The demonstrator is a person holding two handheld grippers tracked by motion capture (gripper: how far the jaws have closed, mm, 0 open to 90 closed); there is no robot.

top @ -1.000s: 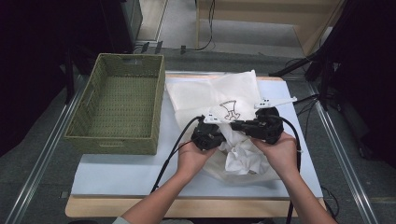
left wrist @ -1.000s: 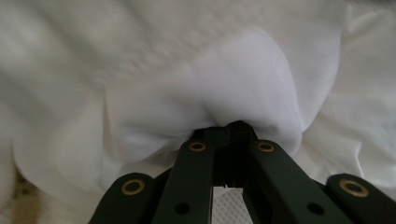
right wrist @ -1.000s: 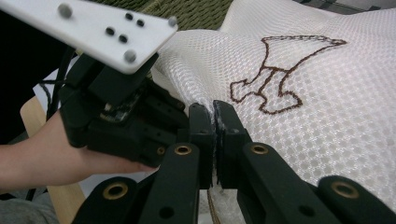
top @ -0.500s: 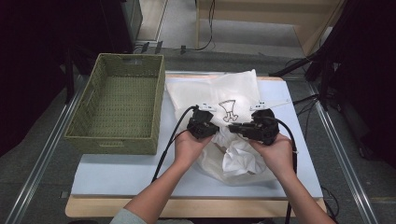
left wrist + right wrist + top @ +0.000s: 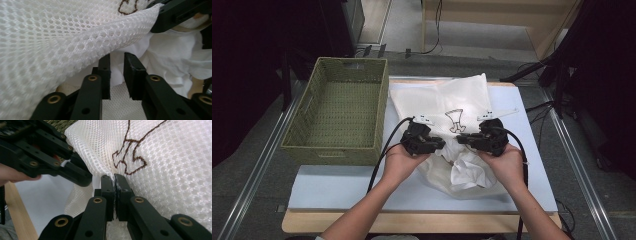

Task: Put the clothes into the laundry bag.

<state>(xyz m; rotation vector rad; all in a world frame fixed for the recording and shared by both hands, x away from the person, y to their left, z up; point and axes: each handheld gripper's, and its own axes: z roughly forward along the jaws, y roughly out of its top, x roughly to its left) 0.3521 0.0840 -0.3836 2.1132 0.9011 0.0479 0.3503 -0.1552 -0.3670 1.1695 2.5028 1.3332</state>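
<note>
Mesh bag [image 5: 447,107] lies spread across the middle of the table [image 5: 337,185], its near end bunched between two hand-held grippers, with white cloth [image 5: 469,172] spilling from the opening toward the person. To its left stands a green woven basket [image 5: 339,112], apart from the bag.

The right gripper [image 5: 464,139] is clamped on the mesh: in its own view the two black jaws meet on a pinched fold of the netting just below the brown stitched figure [image 5: 130,157]. The left gripper [image 5: 439,145] has just been opening; its view shows the jaws parted with a gap, white fabric lying behind that gap but nothing pressed by the pads, while the mesh edge drapes over from above.

The work appears to be at the stage of holding the bag's mouth up so the cloth can be tucked inside. One side is secured; the other grip looks released. The next move likely calls for the left gripper to take fresh hold, either of the loose cloth or of the mesh rim, while the right hand [image 5: 507,162] keeps the opening lifted.
</note>
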